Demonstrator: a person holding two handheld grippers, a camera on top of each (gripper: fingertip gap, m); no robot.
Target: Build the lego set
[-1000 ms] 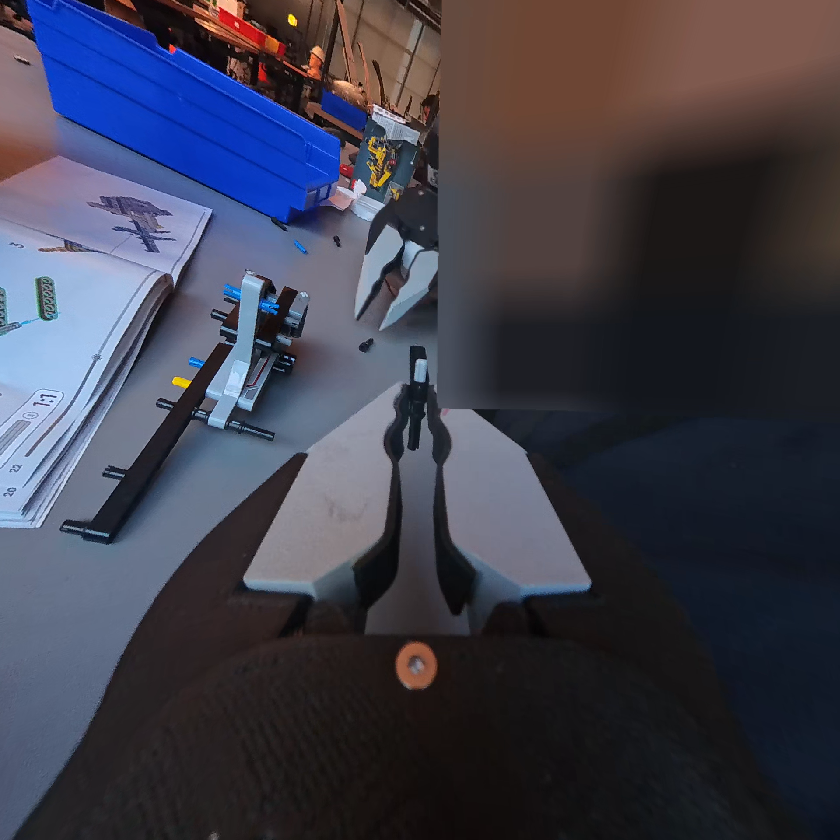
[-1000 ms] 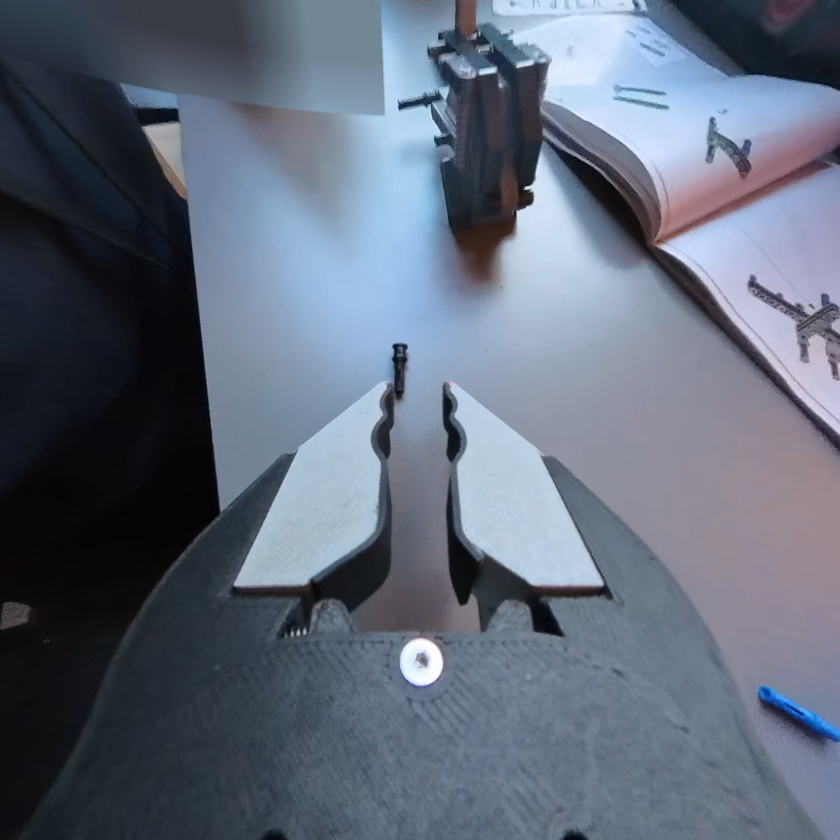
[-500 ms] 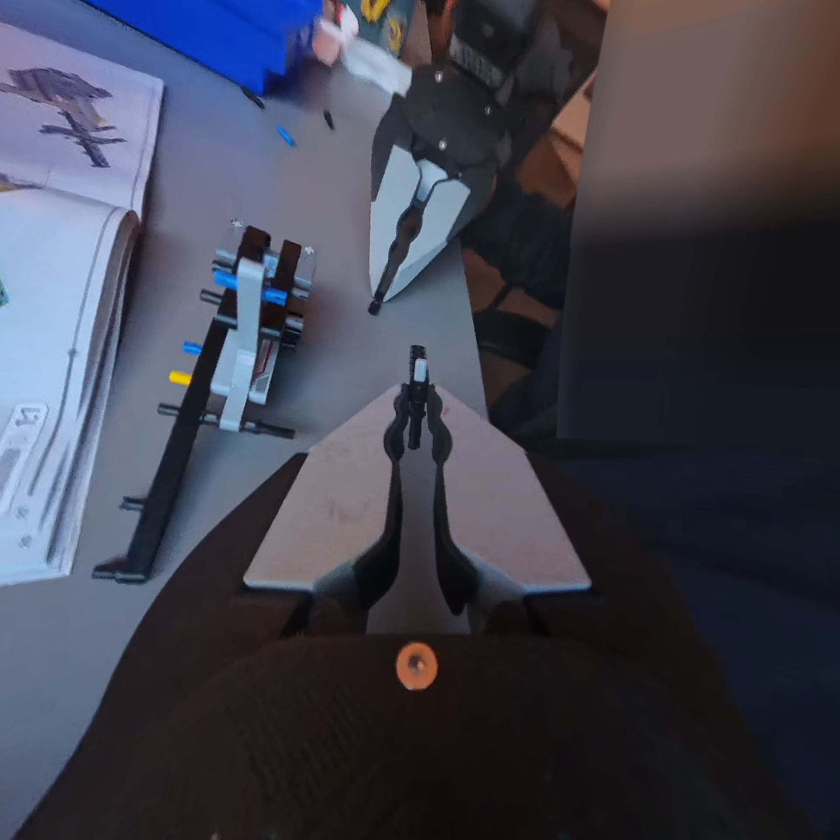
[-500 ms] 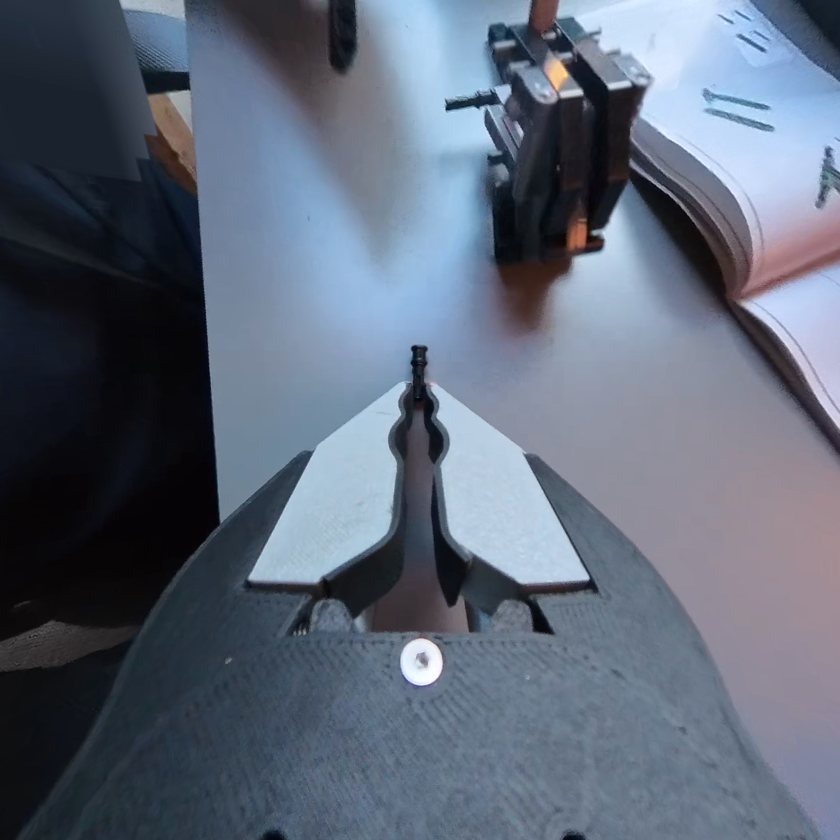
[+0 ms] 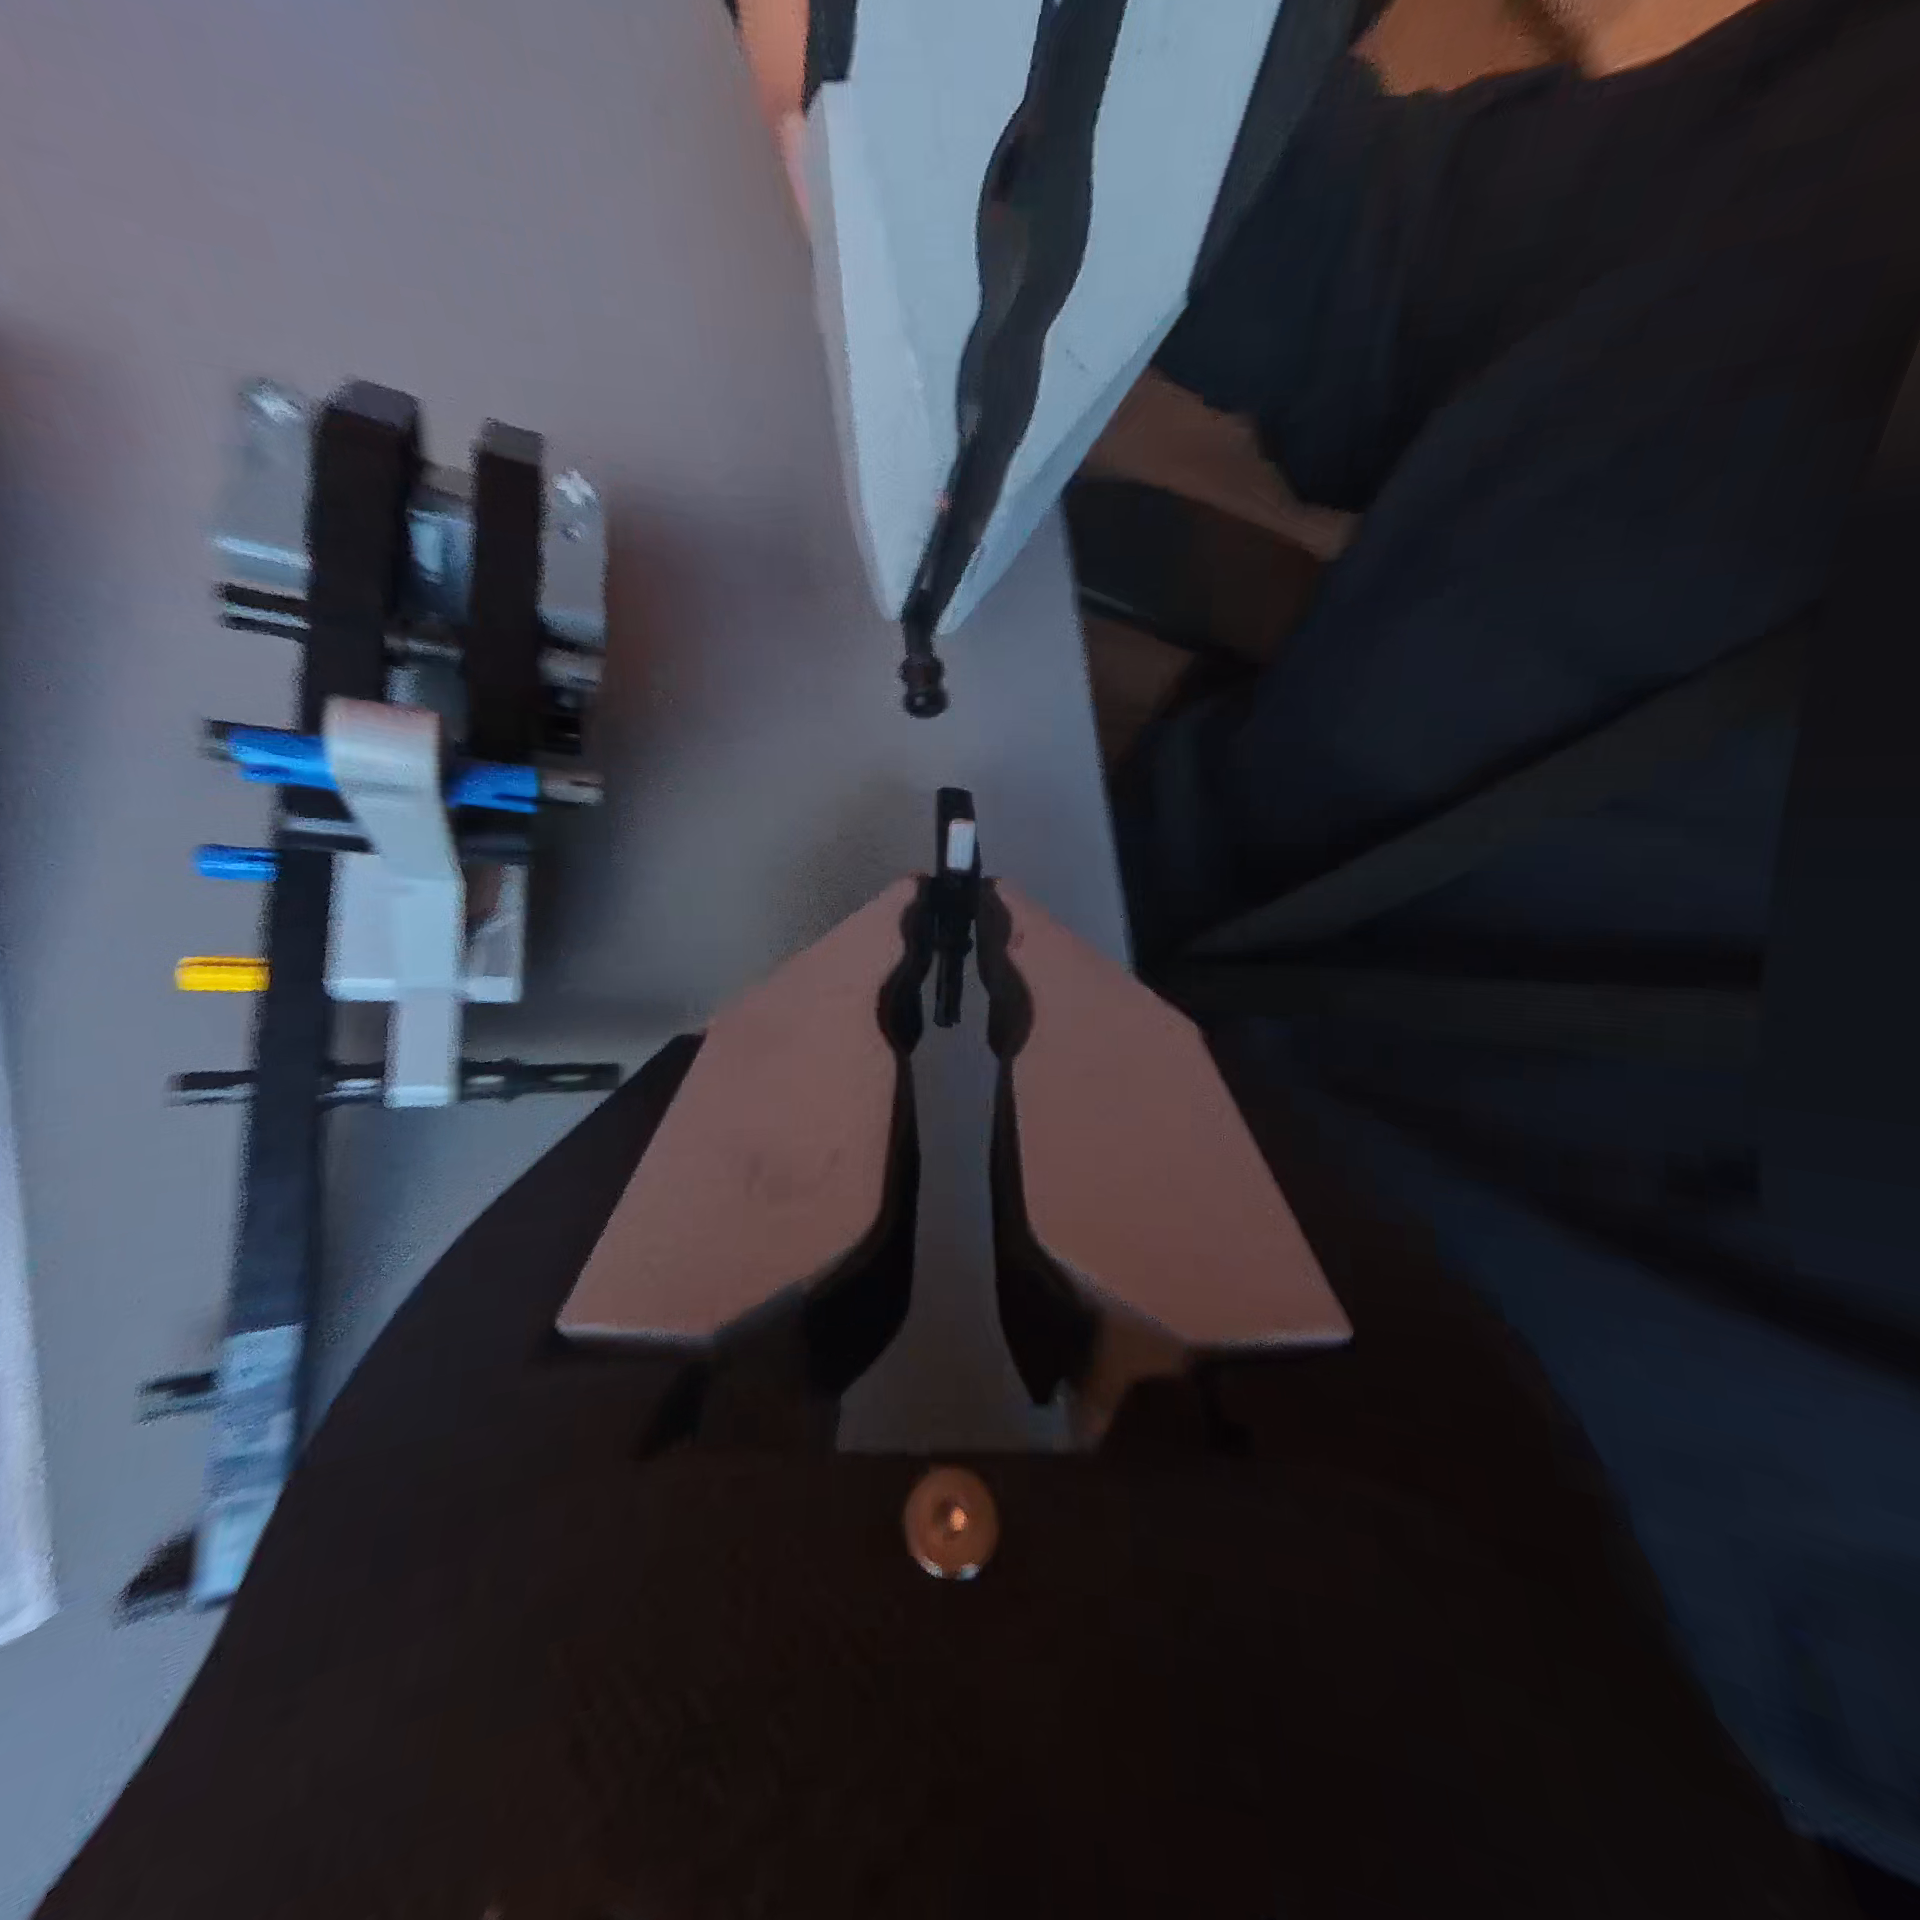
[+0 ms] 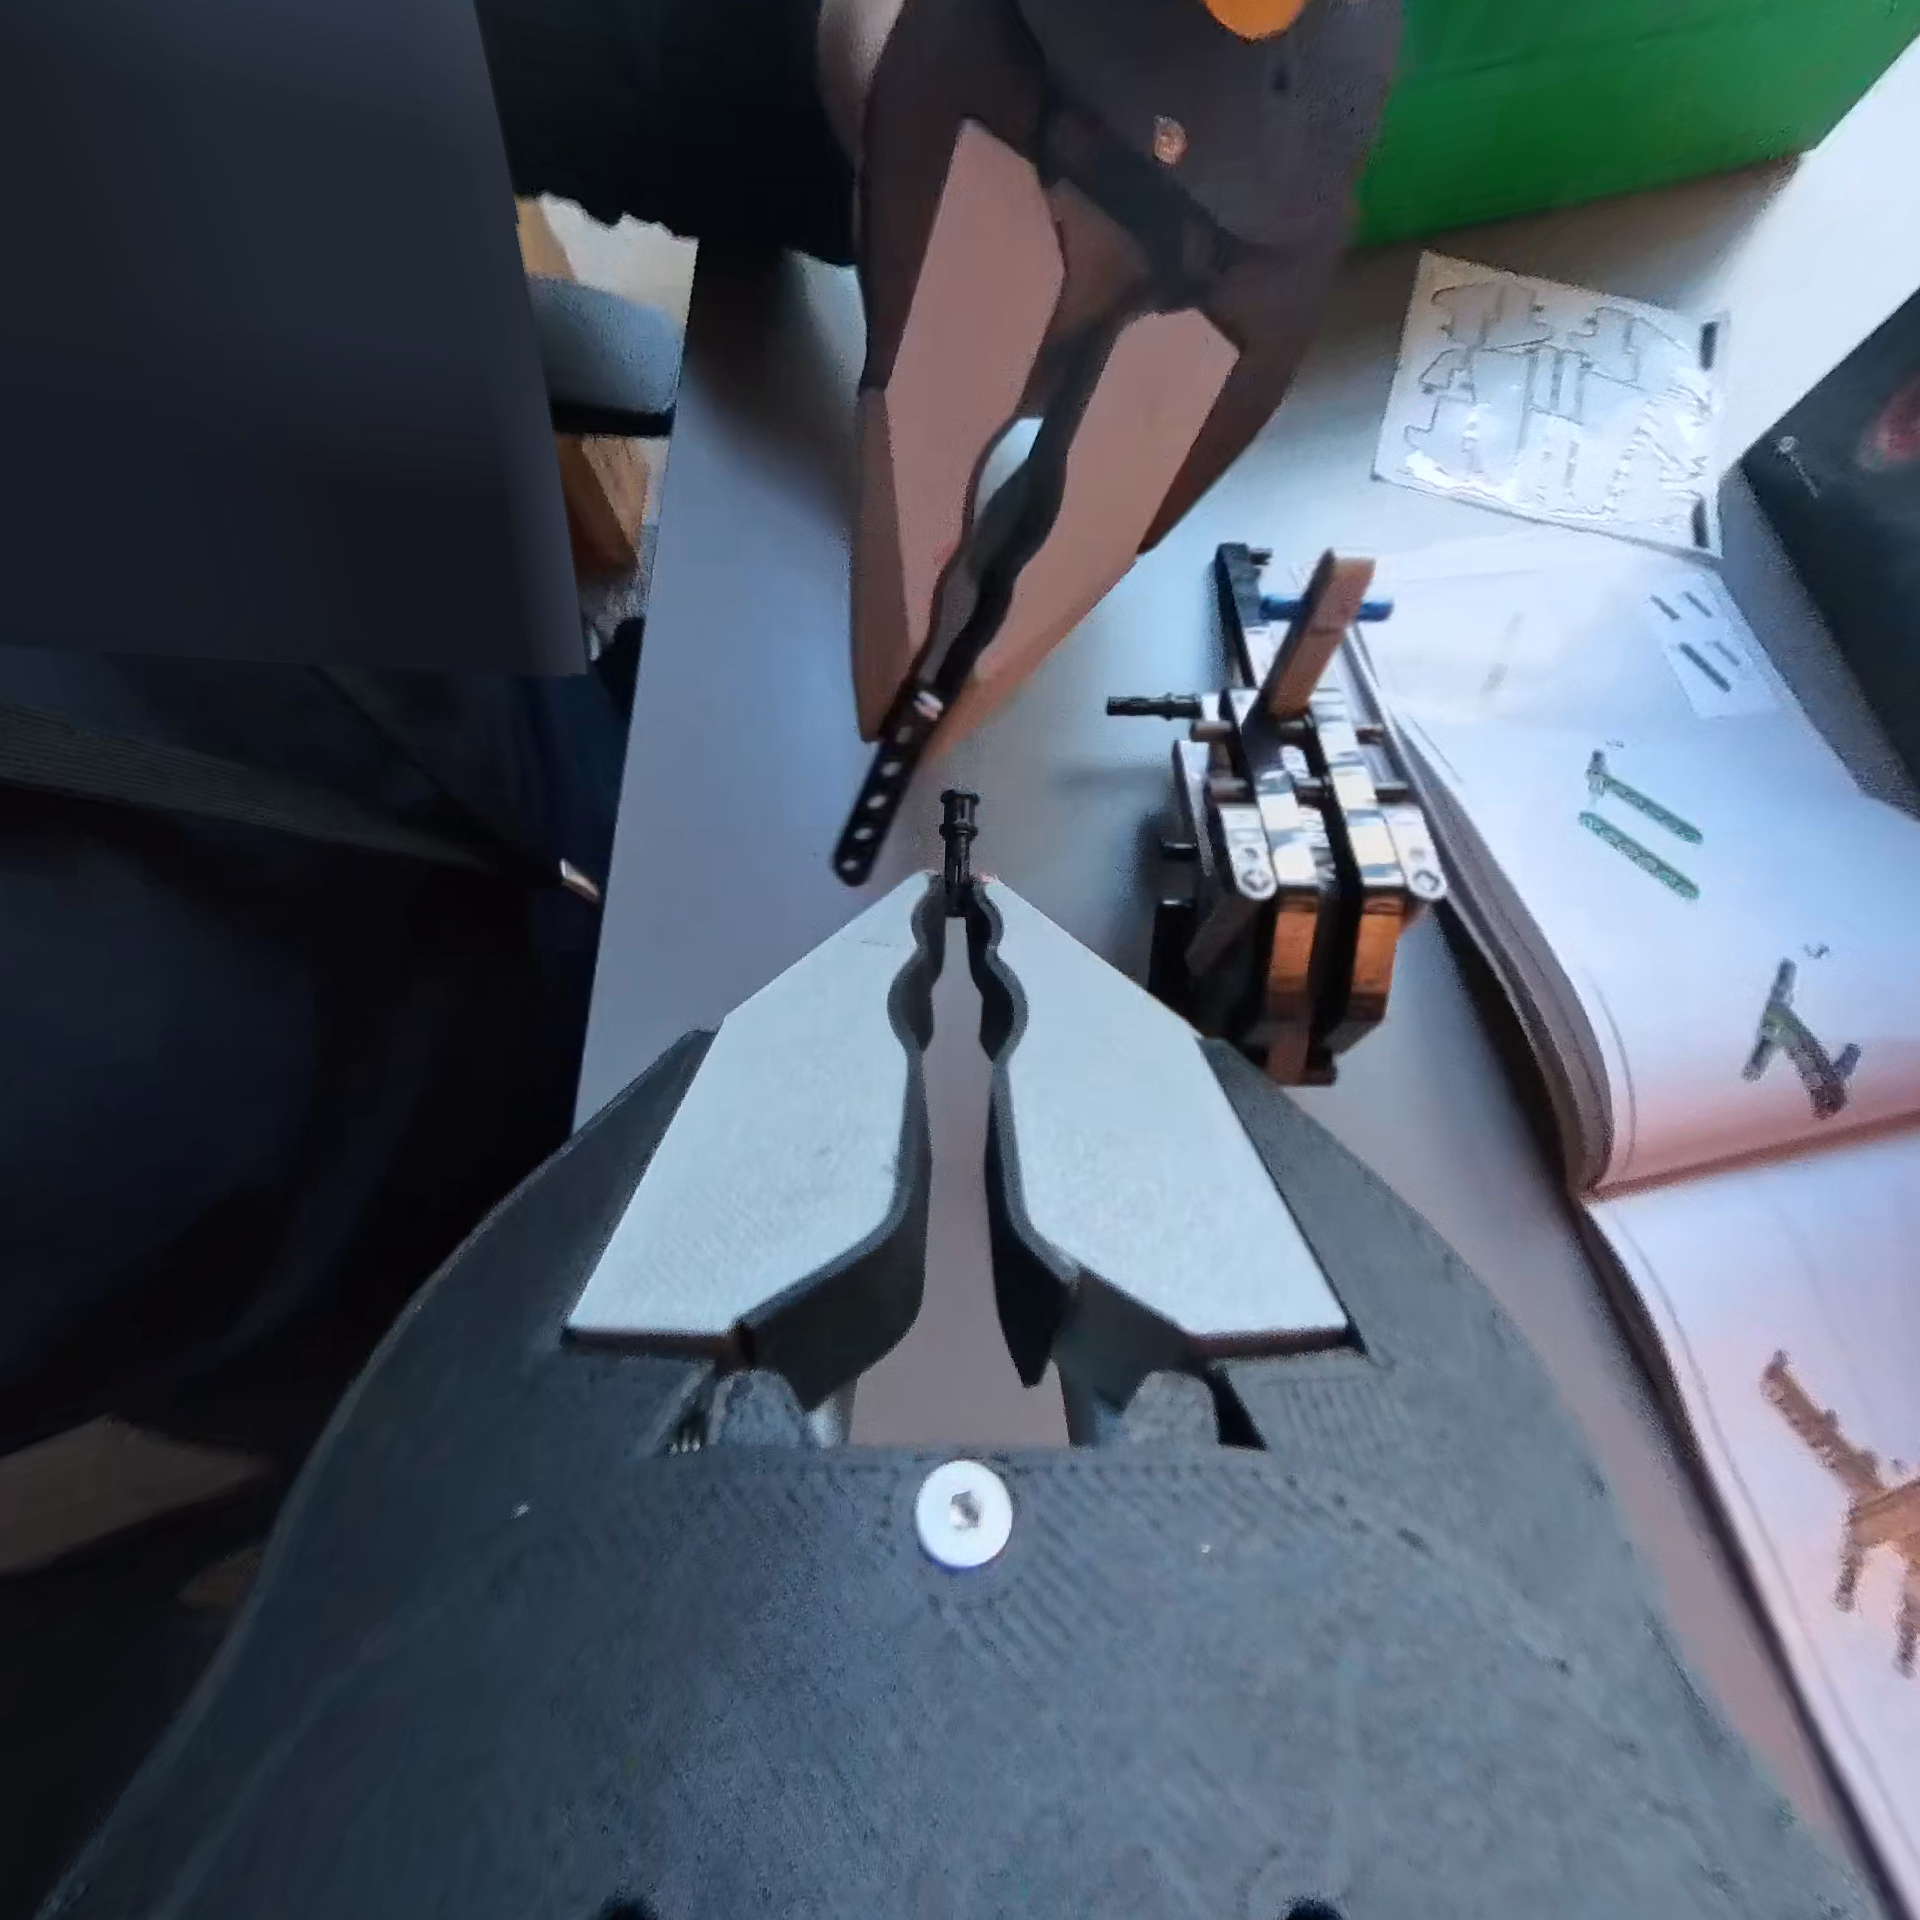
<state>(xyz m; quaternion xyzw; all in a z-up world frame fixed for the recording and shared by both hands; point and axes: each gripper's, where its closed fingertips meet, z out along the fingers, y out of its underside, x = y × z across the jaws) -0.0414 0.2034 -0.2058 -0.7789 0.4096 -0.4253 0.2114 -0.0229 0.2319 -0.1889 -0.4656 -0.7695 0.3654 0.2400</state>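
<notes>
At the centre of the left wrist view, the left gripper (image 5: 954,883) has its jaws pinching a thin black perforated beam (image 5: 954,831), seen end-on so that only its narrow edge shows. From the top of that frame the right gripper (image 5: 928,613) points down toward it, jaws pressed onto a small black pin (image 5: 921,681) whose head hangs just above the beam's tip, the two apart.

The right wrist view shows the same meeting from the other side: the right gripper (image 6: 958,883) at centre pinches the pin (image 6: 957,826) upright, while the left gripper (image 6: 914,717) reaches in from the upper middle, holding the beam (image 6: 878,800) slanting down to the left, its row of holes visible, just beside the pin.

On the grey surface (image 6: 790,644), the partly built model (image 6: 1288,831) of black and grey parts lies right of centre; in the left wrist view the model (image 5: 395,790) is blurred at the left, with blue and yellow pins sticking out. An open instruction booklet (image 6: 1714,935) lies at the right edge, and a sticker sheet (image 6: 1548,405) at the upper right.
</notes>
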